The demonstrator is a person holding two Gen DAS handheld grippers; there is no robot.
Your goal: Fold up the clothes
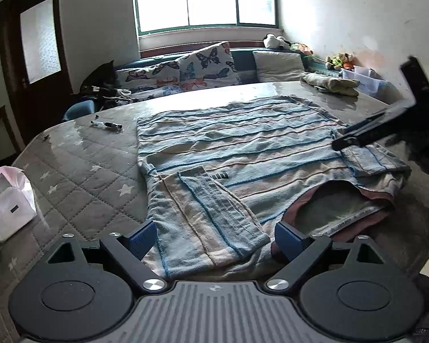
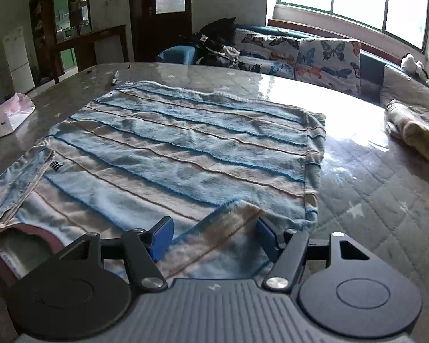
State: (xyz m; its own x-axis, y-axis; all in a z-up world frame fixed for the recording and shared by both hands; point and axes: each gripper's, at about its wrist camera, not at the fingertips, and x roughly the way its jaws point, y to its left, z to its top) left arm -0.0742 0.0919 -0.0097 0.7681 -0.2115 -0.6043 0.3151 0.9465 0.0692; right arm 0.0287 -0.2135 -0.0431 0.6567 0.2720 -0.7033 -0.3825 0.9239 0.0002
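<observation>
Left wrist view: the left tool hung wide open, gripping nothing, over the folded sleeve of the striped shirt, which lay flat on the counter; bare quilt stretched leftward to a marker. Right wrist view: the right tool gaped too, straddling the other sleeve, open counter beyond the shirt's right edge.

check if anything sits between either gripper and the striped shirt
Nothing visible does. The left gripper and right gripper are both open, each with a folded sleeve of the striped shirt between its fingers. The pen lies off the shirt.
</observation>
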